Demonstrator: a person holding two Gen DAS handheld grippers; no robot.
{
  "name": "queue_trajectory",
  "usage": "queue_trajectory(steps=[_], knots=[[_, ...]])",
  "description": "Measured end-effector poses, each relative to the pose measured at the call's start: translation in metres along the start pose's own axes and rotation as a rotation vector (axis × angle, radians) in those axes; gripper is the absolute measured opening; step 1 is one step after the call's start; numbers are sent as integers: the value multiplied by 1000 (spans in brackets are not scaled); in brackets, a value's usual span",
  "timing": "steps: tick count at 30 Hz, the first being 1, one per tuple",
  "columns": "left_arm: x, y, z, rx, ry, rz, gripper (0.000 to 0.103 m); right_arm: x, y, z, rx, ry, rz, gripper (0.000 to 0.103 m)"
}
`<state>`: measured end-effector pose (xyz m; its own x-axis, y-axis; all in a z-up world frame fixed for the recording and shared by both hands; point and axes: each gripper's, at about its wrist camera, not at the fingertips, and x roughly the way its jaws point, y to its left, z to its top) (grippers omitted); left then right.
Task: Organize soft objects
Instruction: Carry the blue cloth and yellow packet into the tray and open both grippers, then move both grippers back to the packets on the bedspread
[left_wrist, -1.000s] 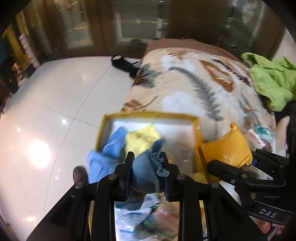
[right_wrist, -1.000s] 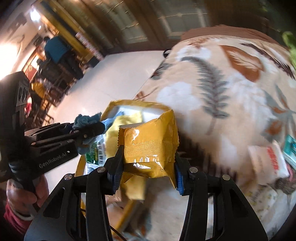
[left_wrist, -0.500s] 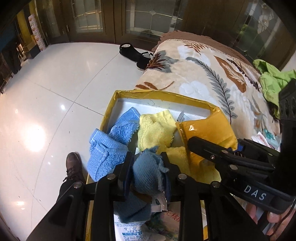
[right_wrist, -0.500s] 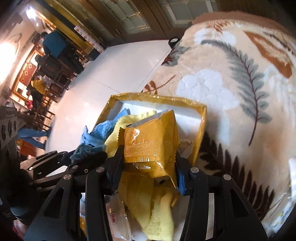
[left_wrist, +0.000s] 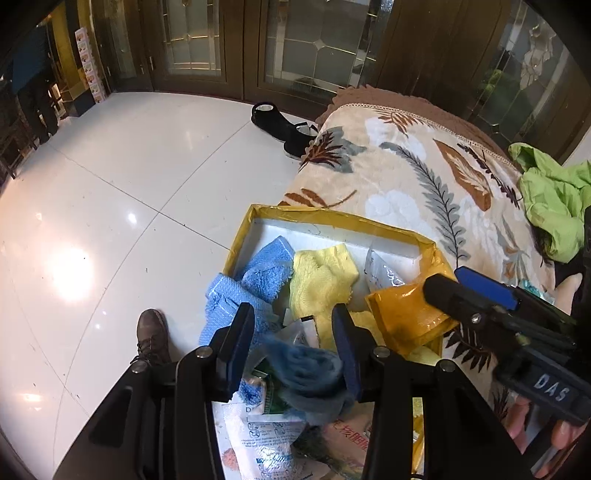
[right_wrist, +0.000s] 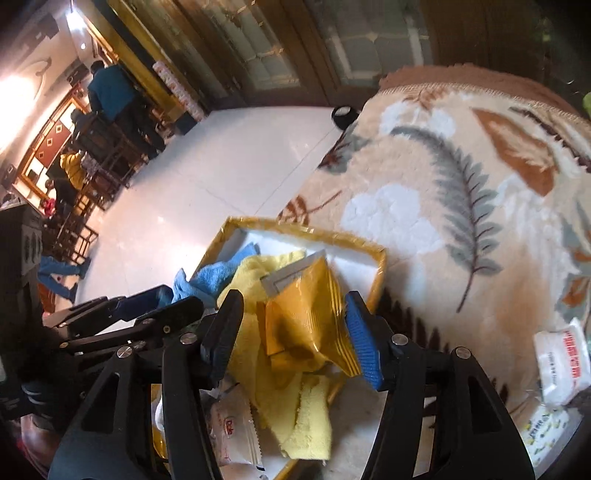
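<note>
I'm opening both grippers over the box (left_wrist: 258, 218): left (left_wrist: 295, 339) freeing the cloth (left_wrist: 310, 376), right (right_wrist: 295, 332) freeing the packet (right_wrist: 306, 325).

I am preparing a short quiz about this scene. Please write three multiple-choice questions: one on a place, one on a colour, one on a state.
1. Where does the yellow-rimmed box sit?
A. on the patterned blanket's edge
B. on a chair
C. on the white floor

2. What colour is the jacket on the blanket?
A. red
B. bright green
C. black

3. The orange packet is
A. sealed in a jar
B. under the shoe
C. between the right hand-held gripper fingers

Answers: 1 A, blanket lies under it; 2 B, plainly green; 3 C, the opening fingers flank it.
</note>
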<state>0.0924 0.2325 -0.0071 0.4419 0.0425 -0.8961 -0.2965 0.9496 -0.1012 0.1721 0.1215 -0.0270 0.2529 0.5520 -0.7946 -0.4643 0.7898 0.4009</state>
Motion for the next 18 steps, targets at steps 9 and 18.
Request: queue_trajectory(steps=[9,18], knots=[[-8,-7,-7,17,-2,-10,44,-22,-9,-1,44,-42,16,57],[-25,-36,-26,80,-65,-2,44,-69,-26,-36,90,-95,62,57]])
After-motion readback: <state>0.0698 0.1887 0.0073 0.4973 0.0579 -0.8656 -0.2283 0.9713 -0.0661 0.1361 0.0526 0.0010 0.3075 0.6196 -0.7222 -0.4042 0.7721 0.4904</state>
